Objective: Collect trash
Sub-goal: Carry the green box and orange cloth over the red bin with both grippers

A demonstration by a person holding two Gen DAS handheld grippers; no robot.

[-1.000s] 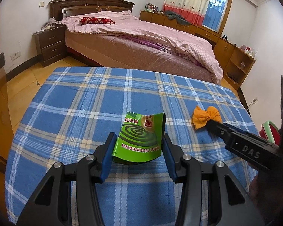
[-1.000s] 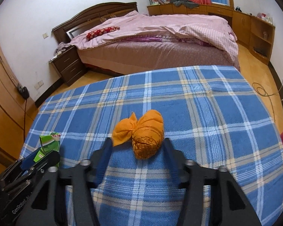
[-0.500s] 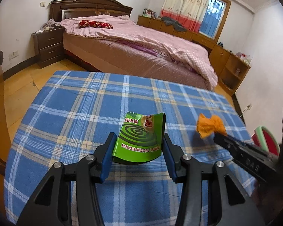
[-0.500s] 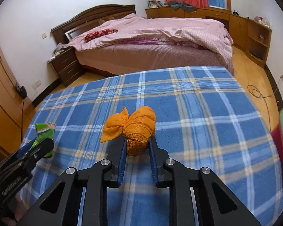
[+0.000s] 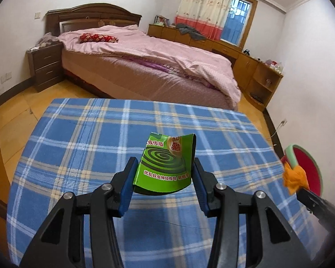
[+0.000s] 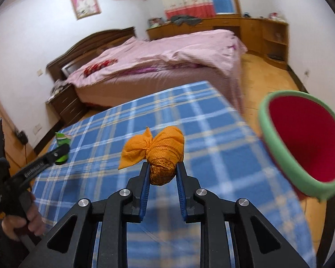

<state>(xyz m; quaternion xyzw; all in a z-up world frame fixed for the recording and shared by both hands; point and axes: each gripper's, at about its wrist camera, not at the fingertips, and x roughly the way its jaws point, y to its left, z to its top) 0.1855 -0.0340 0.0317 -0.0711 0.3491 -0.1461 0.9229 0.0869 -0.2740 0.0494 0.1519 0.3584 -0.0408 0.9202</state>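
My left gripper (image 5: 164, 178) is shut on a bent green mosquito-coil box (image 5: 165, 164) and holds it above the blue plaid table (image 5: 82, 147). My right gripper (image 6: 162, 174) is shut on an orange mesh bundle (image 6: 160, 149), lifted off the table near its right edge. A red bin with a green rim (image 6: 301, 143) stands just right of the bundle; it also shows in the left wrist view (image 5: 306, 167). The bundle shows at the bin's rim in the left wrist view (image 5: 293, 177). The box shows small in the right wrist view (image 6: 62, 141).
A bed with a pink cover (image 5: 145, 62) stands beyond the table. A dark nightstand (image 5: 44, 64) is at the left, wooden cabinets (image 5: 256, 71) along the right wall. Wooden floor (image 5: 17, 107) surrounds the table.
My right gripper closed on the orange bundle, lifted it and carried it right toward the red bin. My left gripper rose with the green box held.
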